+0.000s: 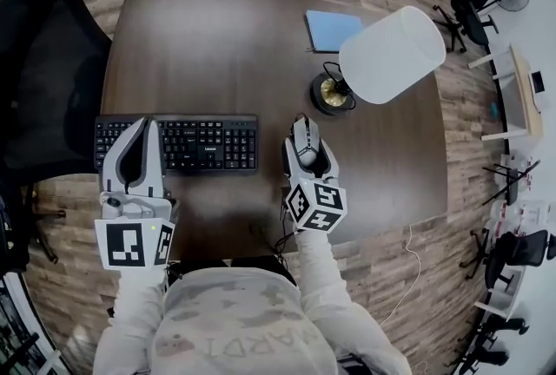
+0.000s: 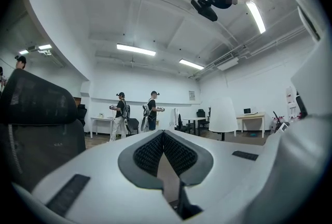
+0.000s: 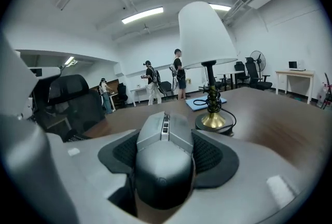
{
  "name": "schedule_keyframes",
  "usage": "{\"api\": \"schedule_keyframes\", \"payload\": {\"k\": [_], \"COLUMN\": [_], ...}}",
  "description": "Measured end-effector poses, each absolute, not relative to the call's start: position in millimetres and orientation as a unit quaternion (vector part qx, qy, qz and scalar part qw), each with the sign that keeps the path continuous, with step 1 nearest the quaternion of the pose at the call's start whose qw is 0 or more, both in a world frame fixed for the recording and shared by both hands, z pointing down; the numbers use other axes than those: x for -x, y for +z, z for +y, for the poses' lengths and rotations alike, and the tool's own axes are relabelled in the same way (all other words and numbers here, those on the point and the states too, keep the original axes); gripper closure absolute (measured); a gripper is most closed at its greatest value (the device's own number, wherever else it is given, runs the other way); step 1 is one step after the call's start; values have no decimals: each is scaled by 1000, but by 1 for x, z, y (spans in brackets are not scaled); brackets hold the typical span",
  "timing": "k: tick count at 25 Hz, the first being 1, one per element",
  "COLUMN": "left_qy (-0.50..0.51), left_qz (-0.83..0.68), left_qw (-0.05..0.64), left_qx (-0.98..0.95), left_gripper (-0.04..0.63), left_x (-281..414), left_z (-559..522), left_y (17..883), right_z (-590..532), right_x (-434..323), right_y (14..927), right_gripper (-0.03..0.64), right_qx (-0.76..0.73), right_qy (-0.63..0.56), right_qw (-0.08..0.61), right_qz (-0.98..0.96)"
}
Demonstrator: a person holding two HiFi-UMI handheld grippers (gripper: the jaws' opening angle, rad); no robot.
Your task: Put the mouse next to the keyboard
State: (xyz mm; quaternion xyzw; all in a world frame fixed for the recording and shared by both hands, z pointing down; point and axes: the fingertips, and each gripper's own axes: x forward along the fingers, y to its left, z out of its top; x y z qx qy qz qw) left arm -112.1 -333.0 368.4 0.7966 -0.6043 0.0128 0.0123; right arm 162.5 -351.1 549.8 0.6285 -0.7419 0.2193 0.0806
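Note:
A grey mouse [image 1: 305, 141] sits between the jaws of my right gripper [image 1: 306, 153], just right of the black keyboard [image 1: 195, 142] on the dark wooden table [image 1: 217, 52]. In the right gripper view the mouse [image 3: 164, 158] fills the gap, with both pads [image 3: 212, 158] pressed on its sides. My left gripper [image 1: 148, 134] hovers over the keyboard's left end. Its tips meet in the left gripper view, left gripper [image 2: 163, 137], with nothing between them.
A lamp with a white shade [image 1: 391, 54] and brass base [image 1: 333, 92] stands right behind the mouse, its cable curling beside it. A blue notebook [image 1: 333, 29] lies at the far edge. A black office chair [image 1: 43, 78] stands at the table's left.

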Motion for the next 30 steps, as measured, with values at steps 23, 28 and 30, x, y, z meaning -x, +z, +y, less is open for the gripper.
{"api": "schedule_keyframes", "payload": {"k": [23,28,30], "left_qy": [43,45,46], "left_qz": [-656,-660,-662], "left_qw": [26,26,27], "left_qx": [-753,-749,-748], "left_gripper": [588,588,588], "left_x": [138,141,142], "left_z": [-326,-325,-325], "left_y": [389,391,392], "right_z": [-371,-370,-369], "right_x": [-138,-135,-134], "right_y": [645,655,659], "right_gripper": [308,308,308], "right_qx": [-591,-587,-585], "right_qy": [281,286,290], "right_qw": [205,233,243], "right_qz": [-728,-721,-718]}}
